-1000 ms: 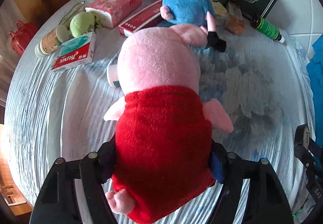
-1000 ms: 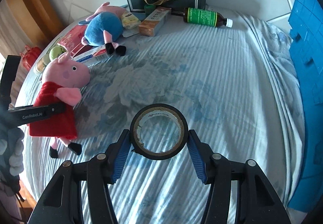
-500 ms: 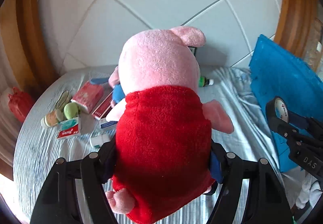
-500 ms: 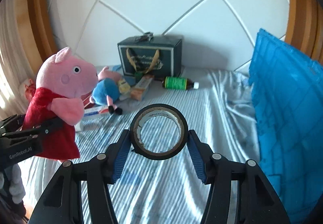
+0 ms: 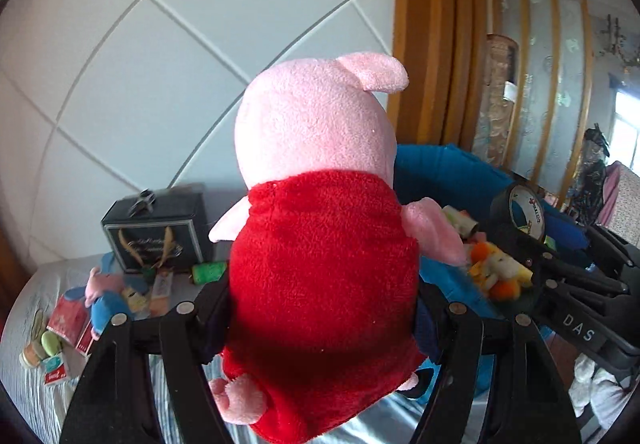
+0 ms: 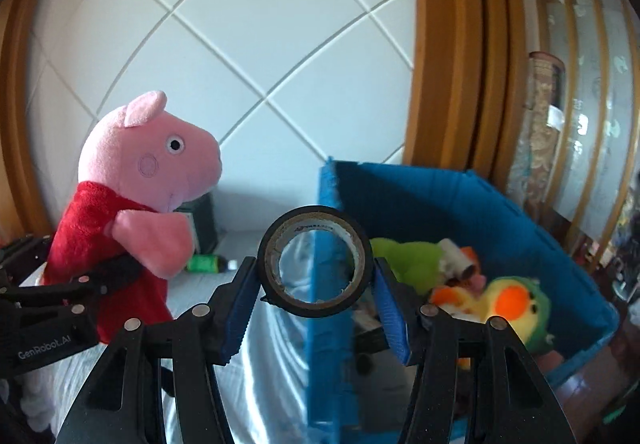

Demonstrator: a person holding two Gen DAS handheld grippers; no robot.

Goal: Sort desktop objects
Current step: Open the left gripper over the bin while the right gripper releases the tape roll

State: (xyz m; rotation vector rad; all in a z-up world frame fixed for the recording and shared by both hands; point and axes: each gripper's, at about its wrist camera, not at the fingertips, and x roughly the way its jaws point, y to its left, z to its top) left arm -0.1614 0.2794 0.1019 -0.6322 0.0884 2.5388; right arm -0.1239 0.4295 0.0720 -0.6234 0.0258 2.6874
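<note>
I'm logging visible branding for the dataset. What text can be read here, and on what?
"GenRobot.AI": on the left gripper, side of its body.
"DAS": on the right gripper, side of its body.
Tape roll: printing inside the core, too small.
Dark gift bag: gold lettering, blurred.
Red and white box: unreadable.

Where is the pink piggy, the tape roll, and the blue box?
pink pig plush (image 6: 150, 160): right wrist view, on its cheek.
black tape roll (image 6: 316, 308): right wrist view, on its lower rim.
blue storage bin (image 6: 424, 204): right wrist view, on its back wall.

Striped bed (image 5: 24, 376): gift box (image 5: 158, 232), blue plush (image 5: 108, 296), green bottle (image 5: 208, 272).
</note>
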